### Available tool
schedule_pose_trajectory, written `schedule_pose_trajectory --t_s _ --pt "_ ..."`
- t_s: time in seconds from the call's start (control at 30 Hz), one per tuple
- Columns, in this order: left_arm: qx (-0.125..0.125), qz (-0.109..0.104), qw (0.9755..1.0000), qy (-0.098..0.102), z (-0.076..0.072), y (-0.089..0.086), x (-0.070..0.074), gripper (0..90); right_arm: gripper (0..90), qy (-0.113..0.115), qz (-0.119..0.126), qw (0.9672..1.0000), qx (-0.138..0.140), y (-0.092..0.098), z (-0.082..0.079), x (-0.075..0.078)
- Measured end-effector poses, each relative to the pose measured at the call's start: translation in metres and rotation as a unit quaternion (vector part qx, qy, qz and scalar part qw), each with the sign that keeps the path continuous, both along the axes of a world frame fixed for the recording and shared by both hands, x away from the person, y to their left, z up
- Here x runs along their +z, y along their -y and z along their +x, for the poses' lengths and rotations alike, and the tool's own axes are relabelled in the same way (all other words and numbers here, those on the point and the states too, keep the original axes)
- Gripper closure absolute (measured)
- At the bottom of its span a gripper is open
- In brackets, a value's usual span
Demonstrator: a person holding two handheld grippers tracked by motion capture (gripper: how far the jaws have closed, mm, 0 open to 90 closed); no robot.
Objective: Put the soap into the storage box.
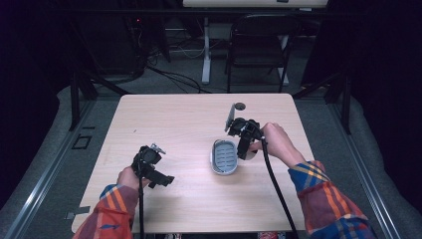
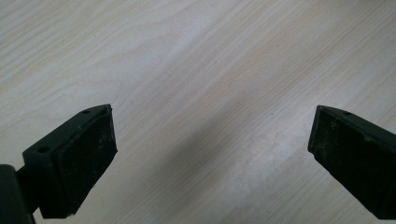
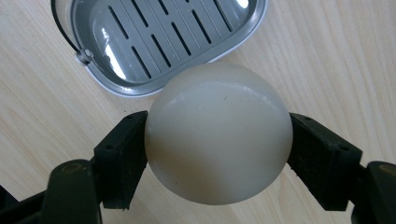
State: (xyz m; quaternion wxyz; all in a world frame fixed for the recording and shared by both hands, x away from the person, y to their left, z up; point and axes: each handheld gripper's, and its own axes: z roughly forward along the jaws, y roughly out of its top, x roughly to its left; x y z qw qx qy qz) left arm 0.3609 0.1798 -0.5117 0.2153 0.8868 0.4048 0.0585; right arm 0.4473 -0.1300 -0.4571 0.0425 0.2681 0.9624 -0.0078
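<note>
A grey slotted soap dish (image 1: pixel 223 156) lies on the wooden table (image 1: pixel 179 119), right of centre. My right gripper (image 1: pixel 247 152) hangs just to the dish's right, shut on a rounded white soap bar (image 3: pixel 217 133). In the right gripper view the bar sits between both pads above the table, and the soap dish (image 3: pixel 159 37) lies just beyond it with its slotted floor bare. My left gripper (image 1: pixel 160 179) rests low near the front left of the table. Its jaws stand wide apart over bare wood (image 2: pixel 205 93) with nothing between them.
A round grommet hole (image 1: pixel 240 106) sits near the table's far edge. Beyond the table stand a black folding chair (image 1: pixel 259 45) and a white desk leg (image 1: pixel 205 50) with cables on the floor. Metal frame posts flank both sides.
</note>
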Motion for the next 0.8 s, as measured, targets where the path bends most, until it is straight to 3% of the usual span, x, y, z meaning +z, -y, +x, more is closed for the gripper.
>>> schedule_pose_trajectory --t_s 0.8 --pt "-0.001 0.003 1.0000 0.000 0.000 0.001 0.000 1.5 24.5 -0.003 0.012 0.9995 0.028 -0.040 0.008 0.000"
